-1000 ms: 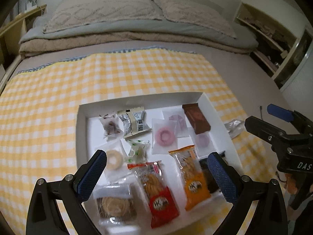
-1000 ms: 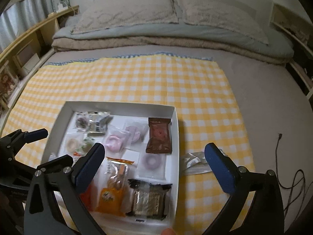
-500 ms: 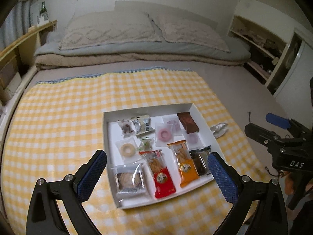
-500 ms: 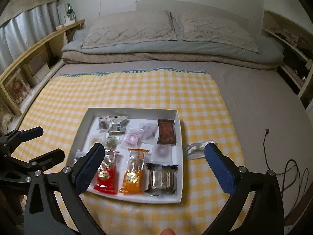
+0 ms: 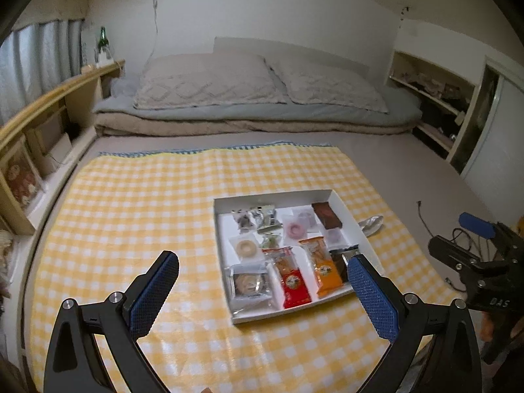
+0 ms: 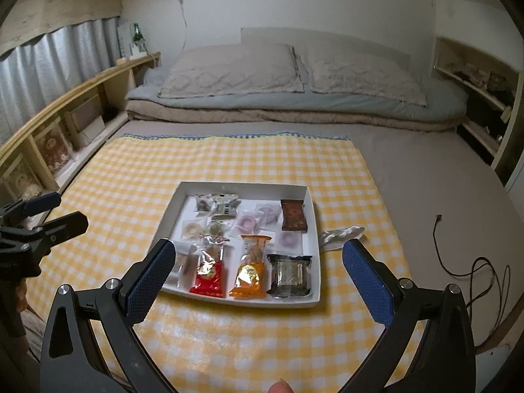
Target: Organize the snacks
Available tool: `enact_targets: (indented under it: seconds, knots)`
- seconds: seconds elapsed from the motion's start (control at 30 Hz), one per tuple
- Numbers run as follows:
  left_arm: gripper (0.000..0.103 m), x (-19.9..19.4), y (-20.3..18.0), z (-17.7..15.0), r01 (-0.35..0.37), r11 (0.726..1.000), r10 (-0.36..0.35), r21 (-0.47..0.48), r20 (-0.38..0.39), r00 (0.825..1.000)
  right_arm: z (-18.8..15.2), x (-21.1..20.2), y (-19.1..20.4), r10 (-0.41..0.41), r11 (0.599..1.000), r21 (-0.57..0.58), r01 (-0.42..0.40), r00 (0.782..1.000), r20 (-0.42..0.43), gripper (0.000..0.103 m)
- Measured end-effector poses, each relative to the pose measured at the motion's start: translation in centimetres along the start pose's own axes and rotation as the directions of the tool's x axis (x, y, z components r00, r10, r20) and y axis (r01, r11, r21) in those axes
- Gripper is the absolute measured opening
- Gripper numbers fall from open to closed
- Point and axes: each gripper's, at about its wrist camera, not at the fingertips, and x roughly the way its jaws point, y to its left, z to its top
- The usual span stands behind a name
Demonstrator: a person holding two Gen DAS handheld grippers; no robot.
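Hovering with fingers spread and empty above the checked cloth (image 6: 229,163) on the bed, the left tool (image 5: 262,294) and right tool (image 6: 258,281) face the white tray (image 6: 312,209) of wrapped snacks, so I judge 1 silver wrapper (image 6: 340,234) just outside its right wall needs picking up next

Our left gripper (image 5: 263,290) has two black, angular fingers (image 5: 154,290), each faced with a blue pad of fine mesh texture. Round silver screws (image 5: 115,297) sit at the joints, and triangular cut-outs open the black frame lower down. Our right gripper (image 6: 257,283) is built alike: black fingers, blue textured pads (image 6: 366,283), silver screws (image 6: 405,284). Seen from the left wrist, its black body carries white letters "DAS" (image 5: 499,302).
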Motion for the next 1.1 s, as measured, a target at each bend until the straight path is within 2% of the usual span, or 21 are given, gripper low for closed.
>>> enact_targets:
  seconds: [0.23,0.37,0.67,1.1]
  knots:
    - [0.103,-3.7,-1.3,-3.9,-0.072,0.997,0.070,0.032,0.060,0.996,-2.5,-2.5,1.5,-0.033,0.999,-0.020,0.034,0.998,0.060,0.103]
    - [0.103,-5.4,-1.8,-6.6,-0.063,0.998,0.061,0.031,0.081,0.995,-4.2,-3.3,2.0,-0.051,0.998,-0.024,0.053,0.996,0.077,0.103]
    - [0.103,-6.5,-2.0,-11.2,-0.127,0.991,0.124,0.031,0.085,0.989,-6.8,-4.6,3.2,-0.073,0.997,-0.020,0.076,0.990,0.123,0.103]
    - [0.103,-6.5,-1.0,-13.3,-0.180,0.984,0.177,0.014,0.112,0.978,-9.5,-5.5,3.9,-0.119,0.992,-0.011,0.122,0.978,0.169,0.103]
